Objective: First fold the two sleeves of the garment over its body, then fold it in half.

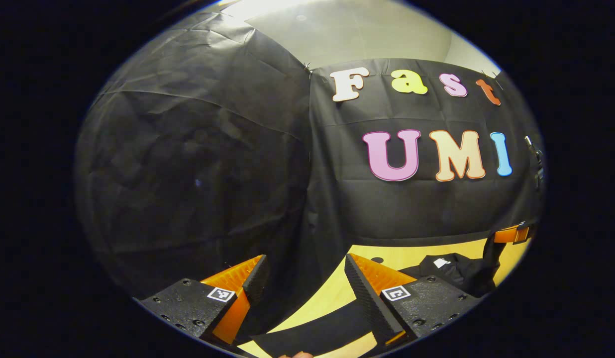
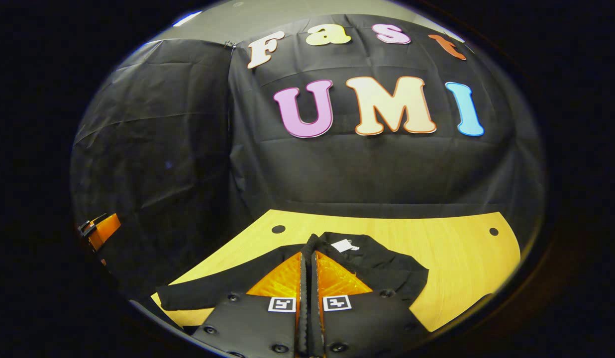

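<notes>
Right hand-held gripper (image 2: pixel 307 263): fingers pressed together, no gap visible, tips low over the black garment (image 2: pixel 382 268). Cannot tell whether any fabric is caught between them. Garment lies spread on the yellow wooden surface (image 2: pixel 466 263), just ahead of and under the tips; one sleeve (image 2: pixel 223 288) runs out to the left in the right gripper view. White tag (image 2: pixel 345 245) sits near the collar, just beyond the fingertips; writing on it too small to read.

Left hand-held gripper (image 1: pixel 305 273): fingers spread wide, nothing between them, raised and aimed mostly at the booth wall. In the left gripper view the garment (image 1: pixel 457 271) lies off to the right of its fingers, well apart, white tag (image 1: pixel 441 262) showing. A dark strip of cloth (image 1: pixel 317 333) crosses the surface (image 1: pixel 402 256) below the spread fingers; a fingertip of the holding hand (image 1: pixel 297 354) peeks at the bottom edge.

Square black-and-white markers (image 2: pixel 281 304) on each finger base, no readable text. Two dark holes (image 2: pixel 278 229) in the surface near its far edge.
</notes>
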`<state>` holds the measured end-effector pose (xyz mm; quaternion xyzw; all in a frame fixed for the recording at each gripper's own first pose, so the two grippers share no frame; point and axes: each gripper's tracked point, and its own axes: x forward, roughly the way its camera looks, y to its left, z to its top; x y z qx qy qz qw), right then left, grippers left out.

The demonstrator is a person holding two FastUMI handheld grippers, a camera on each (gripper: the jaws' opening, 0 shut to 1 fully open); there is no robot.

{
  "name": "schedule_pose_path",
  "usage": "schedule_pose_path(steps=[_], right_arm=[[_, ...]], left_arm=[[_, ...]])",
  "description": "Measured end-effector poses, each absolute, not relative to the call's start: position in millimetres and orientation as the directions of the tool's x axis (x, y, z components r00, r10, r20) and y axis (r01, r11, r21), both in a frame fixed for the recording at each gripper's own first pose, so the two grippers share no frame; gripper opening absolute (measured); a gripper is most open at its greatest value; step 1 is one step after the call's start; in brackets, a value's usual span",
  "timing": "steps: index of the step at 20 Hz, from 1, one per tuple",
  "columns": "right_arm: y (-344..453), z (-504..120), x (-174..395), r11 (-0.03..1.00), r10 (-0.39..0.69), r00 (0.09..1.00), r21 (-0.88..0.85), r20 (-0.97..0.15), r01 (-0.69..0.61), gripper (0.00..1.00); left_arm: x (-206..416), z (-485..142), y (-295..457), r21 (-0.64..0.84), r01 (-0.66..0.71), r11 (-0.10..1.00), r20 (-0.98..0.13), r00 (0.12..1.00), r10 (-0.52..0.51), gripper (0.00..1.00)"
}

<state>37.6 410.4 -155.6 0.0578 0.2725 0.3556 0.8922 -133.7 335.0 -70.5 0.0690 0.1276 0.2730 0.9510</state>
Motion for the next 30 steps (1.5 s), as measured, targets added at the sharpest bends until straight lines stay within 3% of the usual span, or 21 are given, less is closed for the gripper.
schedule_pose_path(steps=[12,13,14,17,18,24,25,30], right_arm=[[510.5,-203.9,33.2,0.712,0.668,0.517,0.258,-0.535,-0.654,0.05],[520.2,-206.3,30.5,0.7,0.681,0.495,0.281,-0.539,-0.657,0.11],[526.3,-206.3,25.7,0.684,0.7,0.475,0.311,-0.533,-0.66,0.1],[524.2,-193.2,32.6,0.696,0.694,0.517,0.282,-0.501,-0.66,0.92],[521.9,-190.5,31.9,0.703,0.687,0.53,0.27,-0.496,-0.658,0.97],[493.8,-193.0,32.4,0.736,0.639,0.561,0.206,-0.526,-0.645,0.97],[488.3,-193.7,31.6,0.742,0.631,0.566,0.199,-0.531,-0.64,0.93],[463.2,-197.7,27.6,0.769,0.593,0.583,0.176,-0.555,-0.614,0.97]], left_arm=[[-181.4,-124.1,397.5,0.251,-0.558,0.791,-0.302,0.731,0.612,0.93],[-186.8,-134.2,401.9,0.254,-0.564,0.786,-0.324,0.716,0.618,0.91],[-194.5,-144.5,405.8,0.251,-0.571,0.781,-0.352,0.698,0.623,0.93],[-210.0,-177.0,412.4,0.238,-0.584,0.776,-0.432,0.652,0.623,0.94],[-216.2,-187.6,412.9,0.234,-0.582,0.778,-0.46,0.639,0.617,0.94],[-248.1,-278.6,394.8,0.193,-0.548,0.814,-0.69,0.514,0.509,0.94],[-251.8,-290.3,390.6,0.187,-0.548,0.815,-0.712,0.496,0.497,0.94],[-260.7,-324.0,383.0,0.22,-0.507,0.834,-0.777,0.426,0.464,0.93]])
